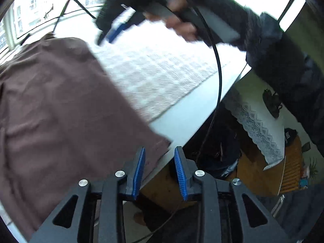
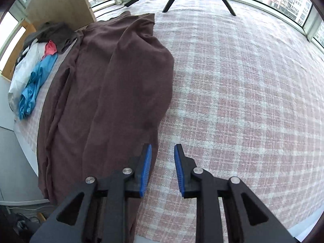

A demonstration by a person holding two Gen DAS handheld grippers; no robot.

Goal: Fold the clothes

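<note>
Both sets of jaws stand partly open with nothing between the pads: my left gripper [image 1: 159, 169] hangs over the near corner of the brown garment [image 1: 60, 105] at the worktop's edge, and my right gripper [image 2: 163, 169] sits just beside the garment's long folded edge, over bare checked cloth [image 2: 243, 101]. Neither has hold of anything.

That garment lies lengthwise on the worktop [image 1: 182, 121], one side already doubled over toward the middle so a thick fold runs down its length in the right wrist view. A pile of other clothes [image 2: 34, 66], blue, white, red and grey, waits well apart at the far left side. From the left wrist view I can also see the person's hand [image 1: 182, 26] carrying the right gripper above the cloth, blurred.

I judge the lengthwise fold as set down and the garment let go, so the step in hand is the gap between folds. What comes next, as I read it, is a crosswise fold. That calls for both jaws to come down on the near hem, one at each corner, pinch through all the layers, then carry the hem up and over toward the far end without dragging the lower layer askew.
</note>
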